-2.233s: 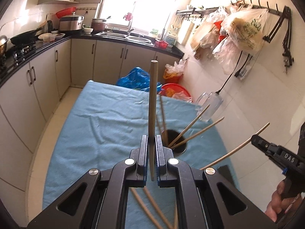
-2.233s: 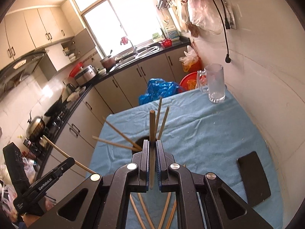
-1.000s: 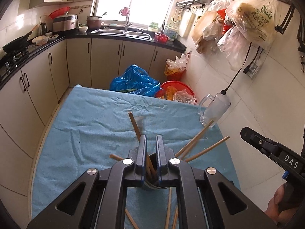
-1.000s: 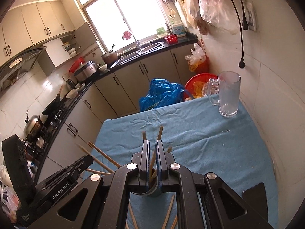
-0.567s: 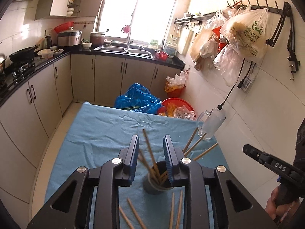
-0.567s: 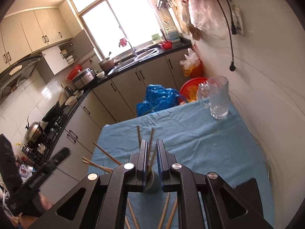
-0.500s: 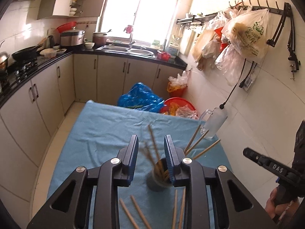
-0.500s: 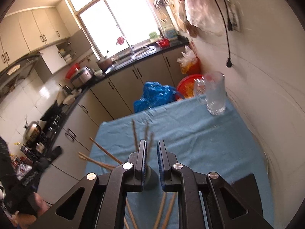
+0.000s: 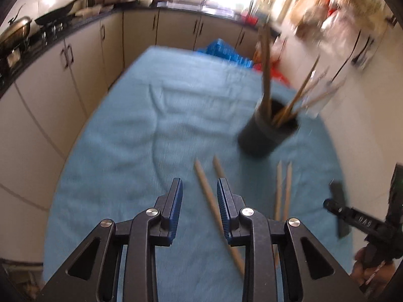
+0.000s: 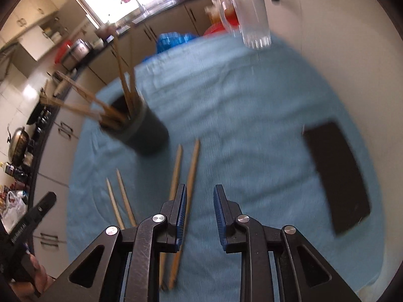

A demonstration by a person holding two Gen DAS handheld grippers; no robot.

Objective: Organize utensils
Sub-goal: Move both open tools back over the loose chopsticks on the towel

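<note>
A dark cup (image 9: 267, 133) holding several wooden chopsticks stands on the blue cloth; it also shows in the right wrist view (image 10: 143, 130). Loose chopsticks lie on the cloth in two pairs: one pair (image 9: 209, 191) runs between my left gripper's fingers, the other (image 9: 283, 188) lies further right. My left gripper (image 9: 199, 196) is open and empty above the first pair. My right gripper (image 10: 199, 201) is open and empty, with a chopstick pair (image 10: 185, 173) by its left finger and another pair (image 10: 119, 196) further left.
A black phone-like slab (image 10: 337, 176) lies on the cloth at the right. A glass mug (image 10: 254, 22) stands at the far end near the wall. Kitchen cabinets (image 9: 88, 50) line the left and far side. The blue cloth (image 9: 121, 130) covers the table.
Both grippers let go of their chopsticks into the cup, opened, and dropped back and down toward the loose chopsticks on the cloth. The cup now lies ahead, off to the side in each view.
</note>
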